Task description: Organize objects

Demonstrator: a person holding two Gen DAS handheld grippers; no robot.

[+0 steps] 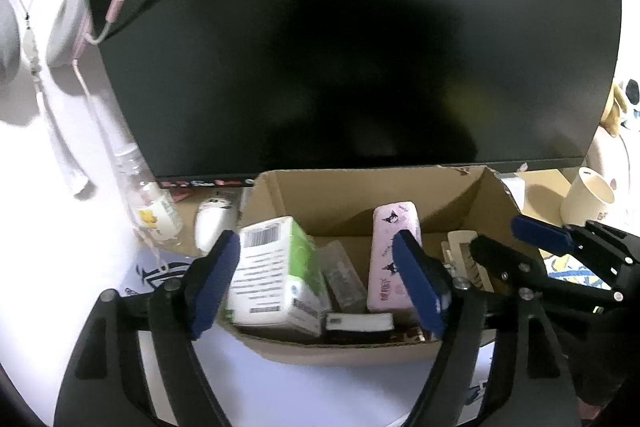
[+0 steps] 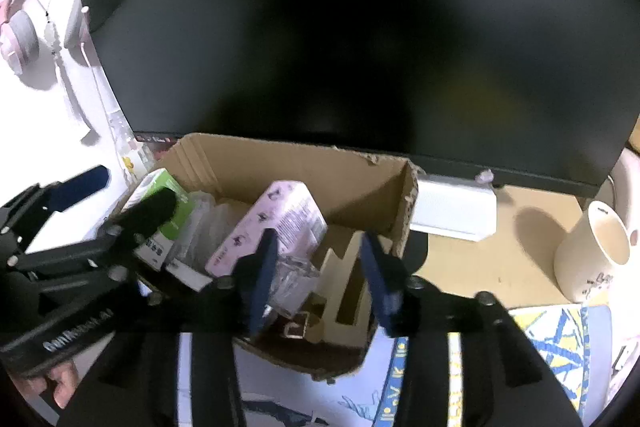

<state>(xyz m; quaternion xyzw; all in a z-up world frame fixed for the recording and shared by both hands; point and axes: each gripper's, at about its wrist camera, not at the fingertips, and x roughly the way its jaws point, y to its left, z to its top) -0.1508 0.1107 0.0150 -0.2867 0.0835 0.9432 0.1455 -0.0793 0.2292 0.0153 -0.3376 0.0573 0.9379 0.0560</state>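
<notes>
An open cardboard box (image 1: 348,187) stands in front of a dark monitor. In it lie a green and white carton (image 1: 276,267), a pink case with cartoon prints (image 1: 390,255), a clear plastic piece (image 1: 344,273) and a beige comb-like item (image 1: 466,259). My left gripper (image 1: 320,283) is open and empty, with its blue pads over the box's near side. My right gripper (image 2: 320,275) is open and empty over the box's (image 2: 288,155) right part, near the pink case (image 2: 272,227) and a beige cardboard insert (image 2: 344,291). It also shows in the left wrist view (image 1: 516,239).
A large dark monitor (image 1: 352,39) fills the back. Pink headphones (image 1: 44,23) hang at the left. A clear bottle (image 1: 148,203) and a white mouse (image 1: 212,223) sit left of the box. A cream cup (image 2: 592,251) and a white box (image 2: 452,211) stand at the right.
</notes>
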